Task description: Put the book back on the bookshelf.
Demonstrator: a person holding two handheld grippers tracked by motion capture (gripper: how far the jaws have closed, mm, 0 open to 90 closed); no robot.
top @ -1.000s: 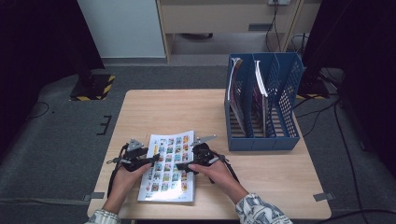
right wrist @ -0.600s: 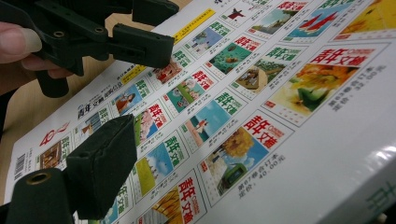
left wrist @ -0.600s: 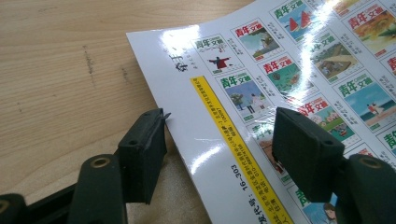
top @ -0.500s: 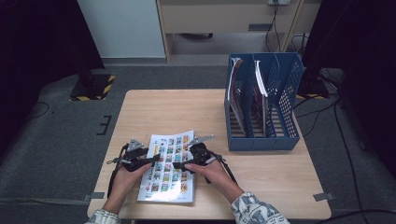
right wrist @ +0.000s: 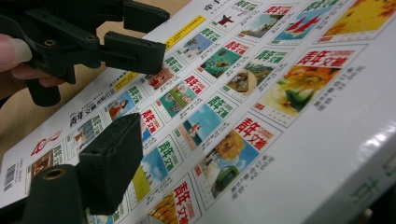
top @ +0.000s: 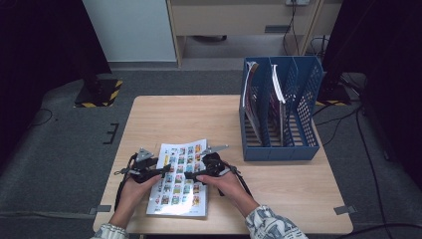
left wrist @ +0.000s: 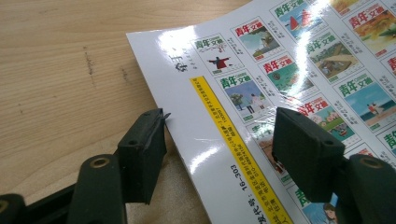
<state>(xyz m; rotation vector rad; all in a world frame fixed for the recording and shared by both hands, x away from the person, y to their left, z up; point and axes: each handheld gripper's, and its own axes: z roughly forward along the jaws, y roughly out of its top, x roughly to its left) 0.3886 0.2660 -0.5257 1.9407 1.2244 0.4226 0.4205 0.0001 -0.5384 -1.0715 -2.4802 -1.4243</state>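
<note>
**Magazine lies lengthwise between the two grippers, one at each long edge**

High view: the magazine (top: 180, 179) lies flat on the table (top: 278, 199) near the person's edge, its long axis running away from the person and leaning a little to the right. The left gripper (top: 158, 172) sits at its left long edge and the right gripper (top: 191, 175) reaches in over its right half, so both are equally close, facing each other across the short width. The blue file rack (top: 278, 117), already holding other magazines, stands well apart to the right, nearer the right hand (top: 224, 183).

Left gripper view: the jaws stand partly apart and straddle the magazine's left edge, one jaw over bare wood, the other over the printed cover (left wrist: 289, 79). The pads do not press on anything; the edge simply runs between them, slanting up and to the left.

Right gripper view: one black jaw hovers low over the cover (right wrist: 224, 107), with the thick spine edge at the lower right. The jaws have just been closing a little, yet they are parted and I see no page pinched between them. The other gripper (right wrist: 140, 39) shows across the cover, at the far edge.

My judgement: lifting calls for a grip on a long edge, and the right hand is better placed for the rack.
</note>
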